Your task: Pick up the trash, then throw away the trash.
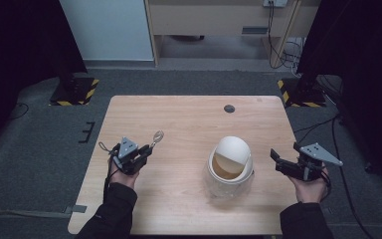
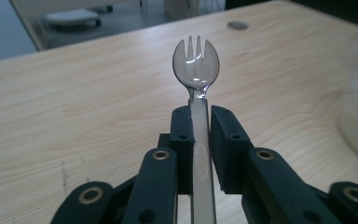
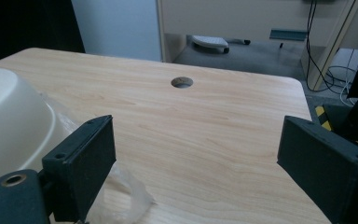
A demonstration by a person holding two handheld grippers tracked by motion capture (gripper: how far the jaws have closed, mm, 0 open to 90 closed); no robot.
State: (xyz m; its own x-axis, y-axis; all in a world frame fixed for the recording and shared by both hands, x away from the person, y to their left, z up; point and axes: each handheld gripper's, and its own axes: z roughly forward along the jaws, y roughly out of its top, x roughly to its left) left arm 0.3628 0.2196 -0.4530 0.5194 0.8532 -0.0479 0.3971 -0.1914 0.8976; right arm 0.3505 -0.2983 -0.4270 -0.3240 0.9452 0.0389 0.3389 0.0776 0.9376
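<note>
A clear plastic spork (image 2: 196, 65) is clamped by its handle in my left gripper (image 2: 200, 122), its tined bowl sticking out forward above the wooden table (image 1: 189, 119). From the high view the left gripper (image 1: 146, 151) hovers over the table's left part, the spork (image 1: 157, 136) pointing up and right. A small white bin with a cream swing lid (image 1: 230, 159) and a clear liner stands right of centre. My right gripper (image 1: 275, 158) is open just right of the bin; in the right gripper view the bin (image 3: 9, 116) is at the left, beside the left jaw.
A round cable hole (image 1: 229, 108) lies near the table's far edge, also as the hole (image 3: 182, 82) ahead of the right gripper. The clear liner (image 3: 126, 191) spreads on the wood by the bin. Black stands with striped bases (image 1: 74, 92) flank the table.
</note>
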